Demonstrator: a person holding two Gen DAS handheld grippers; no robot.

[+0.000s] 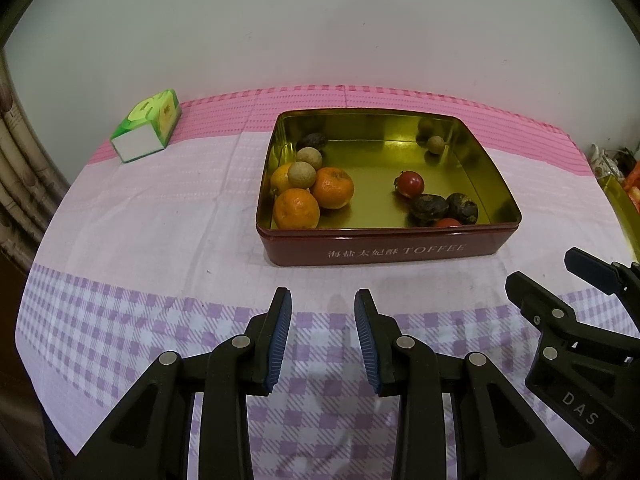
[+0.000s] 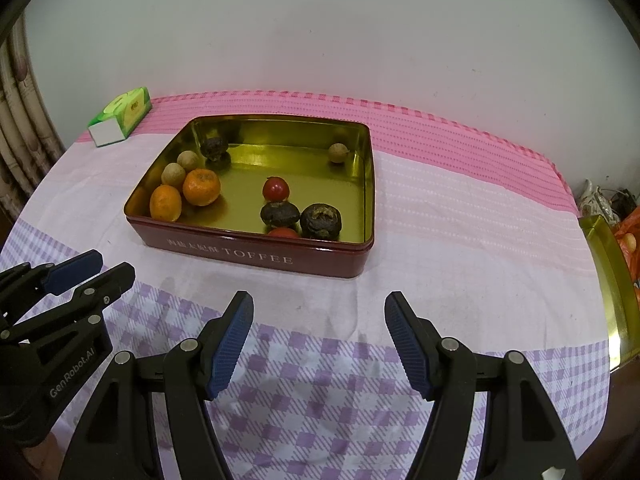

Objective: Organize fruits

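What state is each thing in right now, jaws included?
Left gripper: jaws open, empty, above the cloth.
Right gripper: jaws open wider, empty.
Toffee tin: lidless, upright, fruit inside.
Oranges: clustered in the tin's left side.
Red fruit: loose mid-tin.
Tissue box: on the cloth, apart from the tin.

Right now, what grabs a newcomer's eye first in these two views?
The red TOFFEE tin at mid-table, its gold inside holding the fruit: oranges bunched at its left end, dark wrinkled fruits and a red one toward the right. Next, the left gripper and right gripper, both open and empty over the checked cloth in front of the tin. A green tissue box sits far left.
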